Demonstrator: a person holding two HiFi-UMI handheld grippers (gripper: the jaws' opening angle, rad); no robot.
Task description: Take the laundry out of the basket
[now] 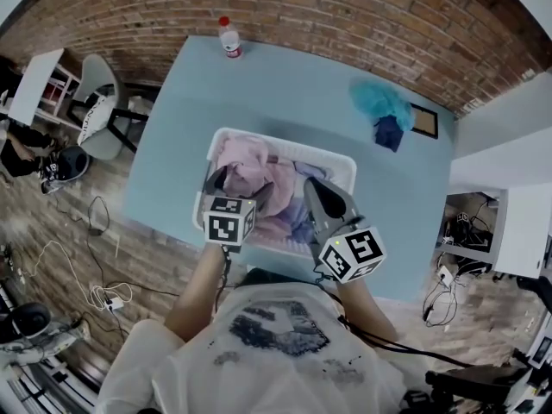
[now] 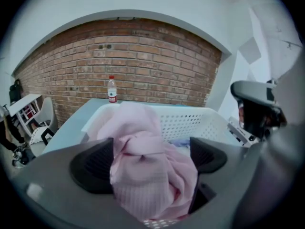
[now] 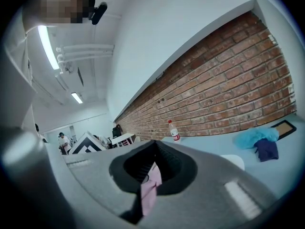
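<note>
A white perforated basket (image 1: 285,145) stands on the light blue table (image 1: 172,162), filled with pink laundry (image 1: 250,166) and some bluish pieces. My left gripper (image 1: 239,188) reaches down into the basket's near left side. In the left gripper view, the left gripper (image 2: 150,159) is open wide, and a bunched pink cloth (image 2: 138,185) sits between its dark pads (image 2: 93,166). My right gripper (image 1: 321,195) hovers over the basket's near right part. In the right gripper view, the right gripper (image 3: 153,151) is shut, and a narrow strip of pink cloth (image 3: 150,192) hangs pinched between the jaws.
A water bottle (image 1: 229,38) stands at the table's far edge by the brick wall. A teal cloth (image 1: 379,100) and a dark blue cloth (image 1: 388,133) lie at the far right, beside a dark frame (image 1: 424,122). A chair (image 1: 99,119) and floor cables are at the left.
</note>
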